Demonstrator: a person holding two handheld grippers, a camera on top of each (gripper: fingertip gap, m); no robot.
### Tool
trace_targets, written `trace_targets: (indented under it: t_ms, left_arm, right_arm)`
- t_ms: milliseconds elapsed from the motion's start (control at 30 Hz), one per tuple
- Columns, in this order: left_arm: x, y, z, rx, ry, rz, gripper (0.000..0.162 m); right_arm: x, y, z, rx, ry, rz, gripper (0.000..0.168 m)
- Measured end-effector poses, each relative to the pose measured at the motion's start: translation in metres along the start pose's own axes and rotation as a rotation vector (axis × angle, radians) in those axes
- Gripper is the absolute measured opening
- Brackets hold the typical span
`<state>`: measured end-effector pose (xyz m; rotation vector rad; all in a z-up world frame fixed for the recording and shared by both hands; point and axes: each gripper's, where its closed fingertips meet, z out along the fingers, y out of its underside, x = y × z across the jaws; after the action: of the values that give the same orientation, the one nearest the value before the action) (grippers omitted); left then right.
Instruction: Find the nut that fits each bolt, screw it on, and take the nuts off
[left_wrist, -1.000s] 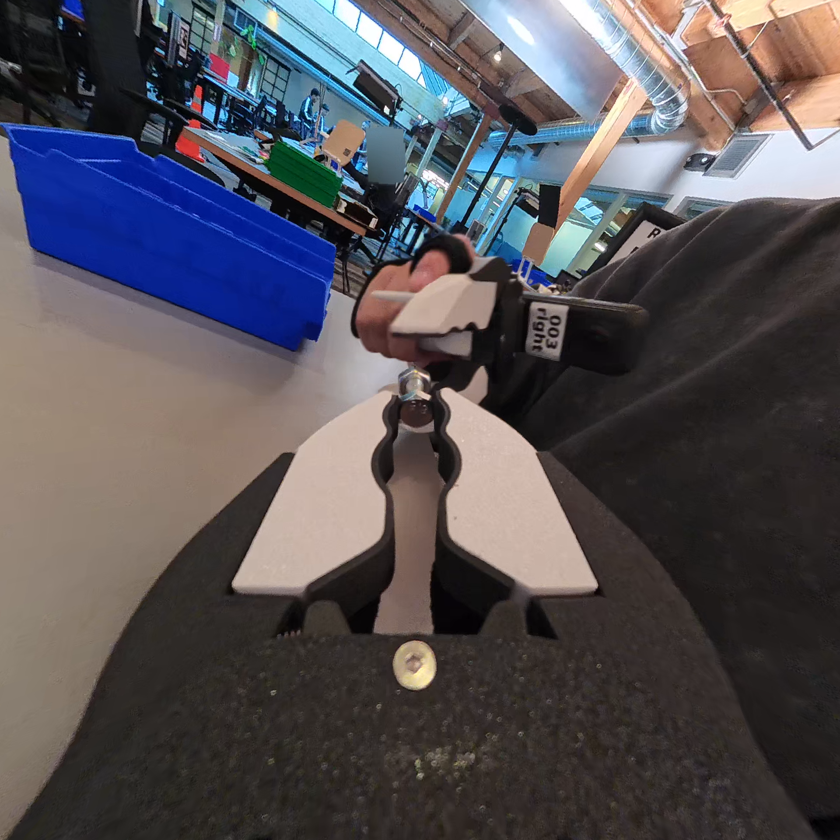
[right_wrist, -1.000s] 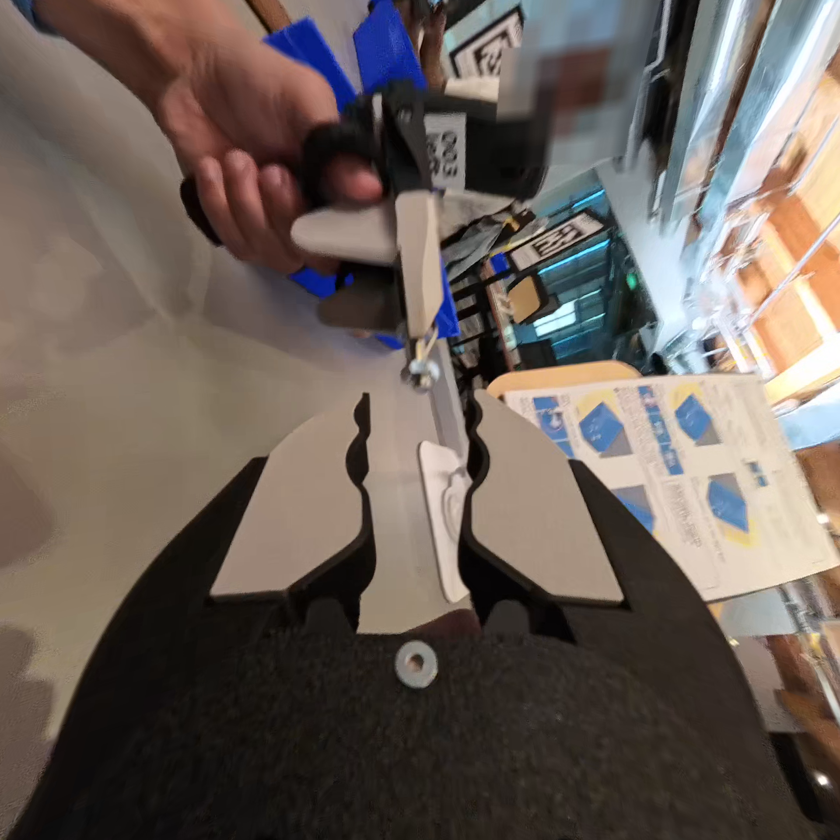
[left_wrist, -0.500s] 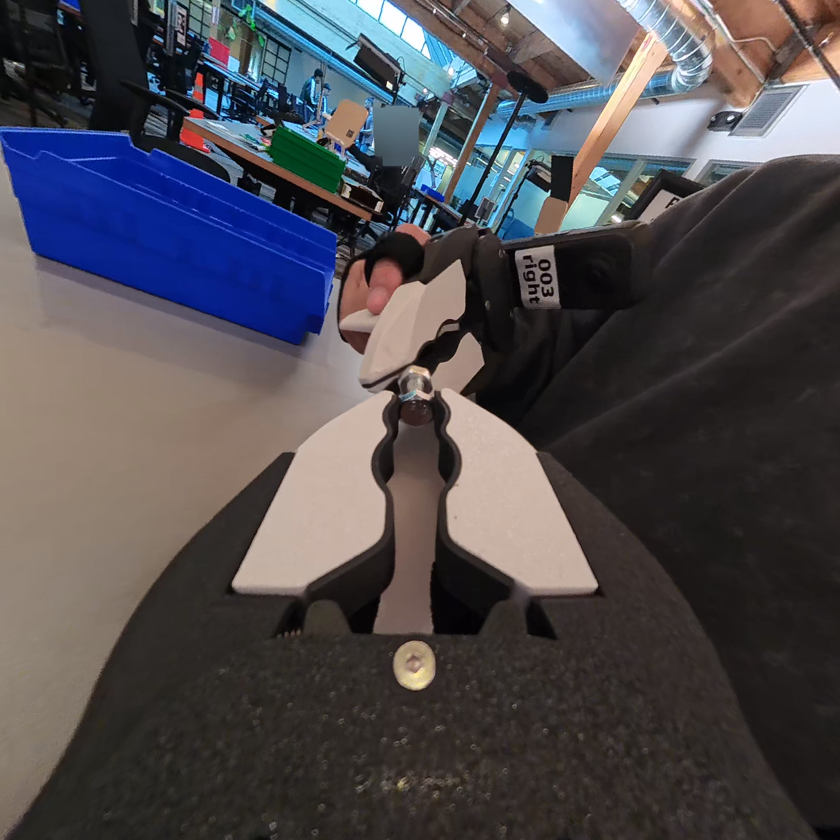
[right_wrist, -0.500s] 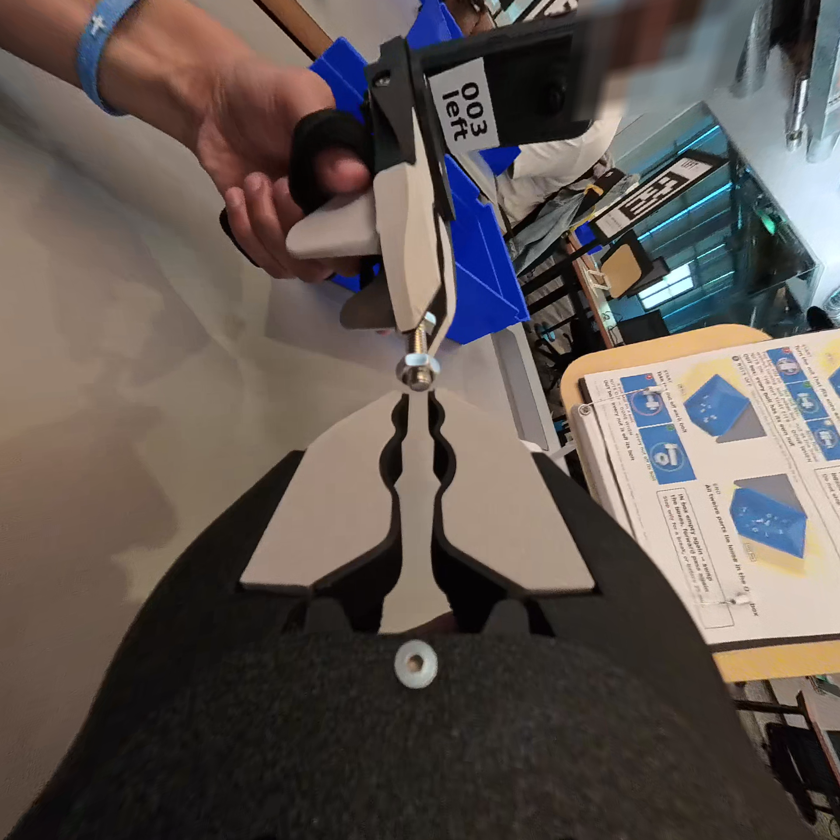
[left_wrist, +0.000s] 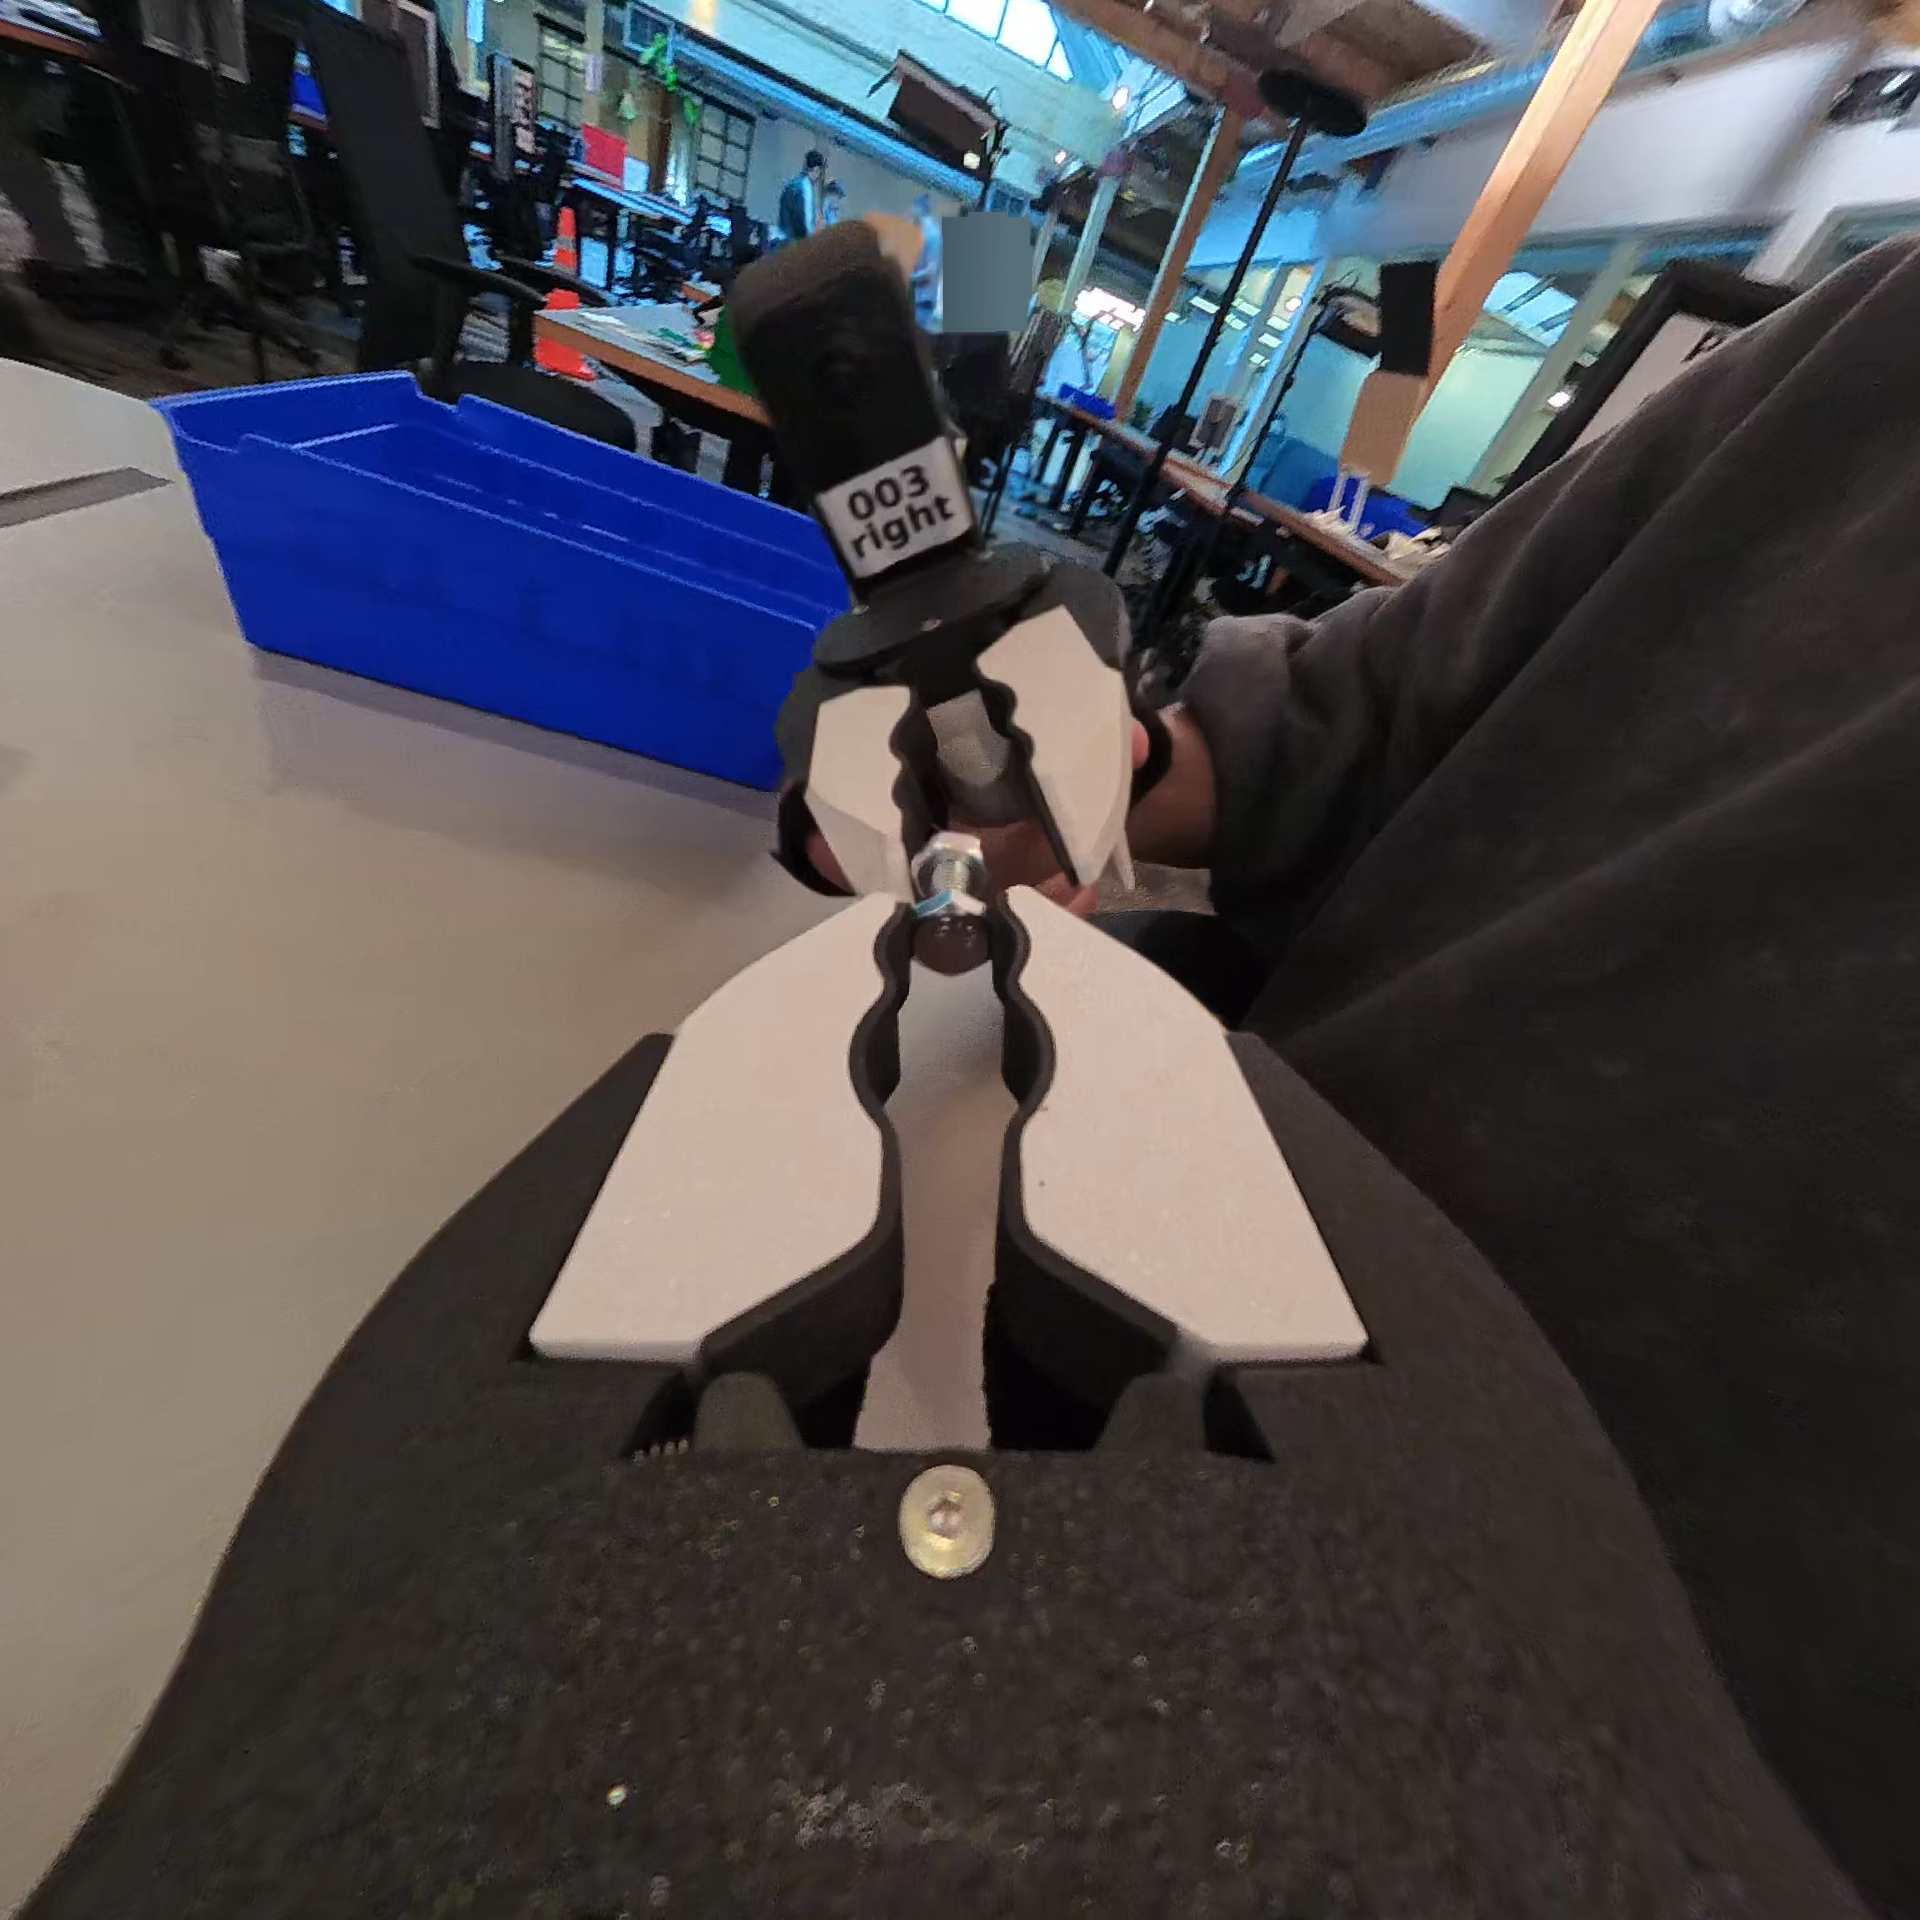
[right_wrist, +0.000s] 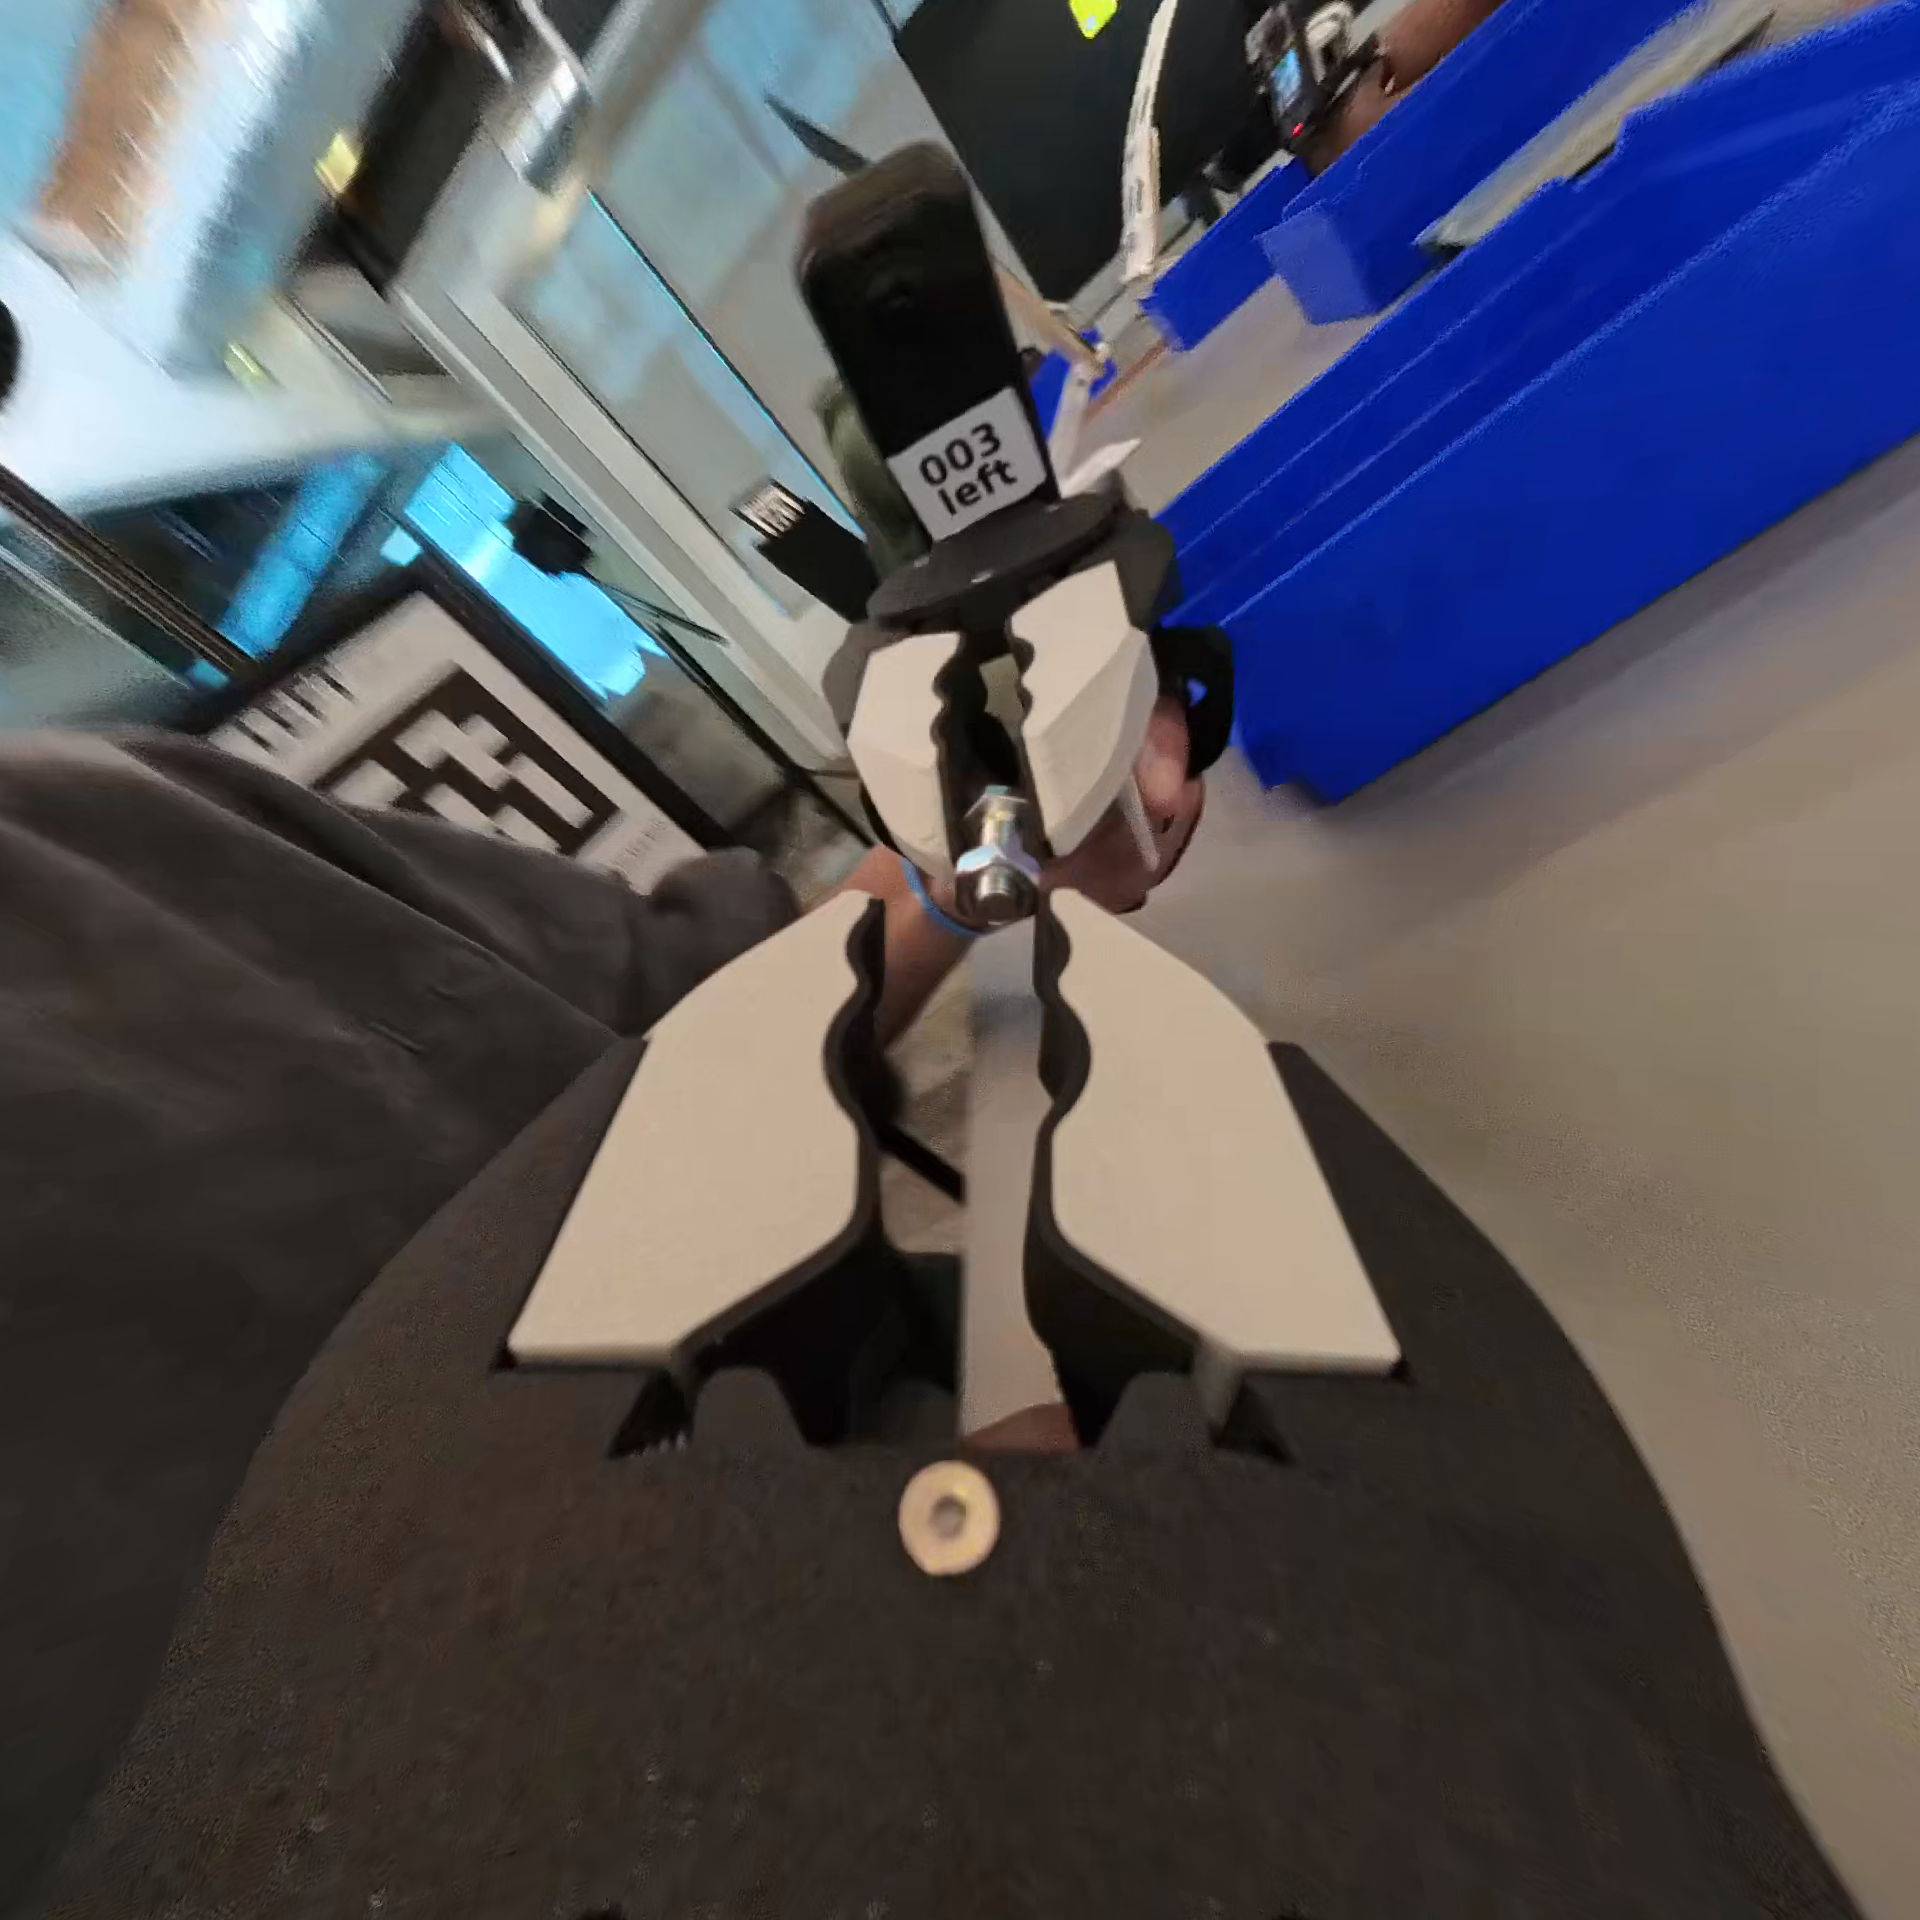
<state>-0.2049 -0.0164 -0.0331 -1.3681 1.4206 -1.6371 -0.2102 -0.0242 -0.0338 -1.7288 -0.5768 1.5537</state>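
Observation:
My left gripper (left_wrist: 948, 914) is shut on the head of a bolt (left_wrist: 943, 940), held above the table. The bolt's shaft points away from it and carries a silver nut (left_wrist: 948, 860). My right gripper (right_wrist: 958, 909) faces it head-on, and its jaws stand open on either side of the nut (right_wrist: 992, 883). The right finger is at the nut's side and the left finger stands apart from it. In the right wrist view the left gripper (right_wrist: 997, 831) holds the bolt (right_wrist: 995, 816) pointing at the camera. In the left wrist view the right gripper (left_wrist: 992, 883) stands upright behind the nut.
A blue bin (left_wrist: 499, 582) stands on the grey table (left_wrist: 312, 987) behind and left of the grippers. More blue bins (right_wrist: 1558, 468) show in the right wrist view. The person's dark sleeve (left_wrist: 1558, 935) fills the right side.
The right gripper has rolled from lying sideways to upright facing the left gripper. Its jaws, nearly shut half a second ago, now stand open around the nut. The left gripper still holds the bolt.

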Motion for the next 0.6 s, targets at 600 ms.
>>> trace_targets:
  t_ms: [600]
  left_arm:
    - [-0.001,-0.005,-0.003,0.034,0.009,-0.028,0.014]
  right_arm:
    - [0.007,-0.011,-0.012,-0.115,0.408,-0.699,0.031]
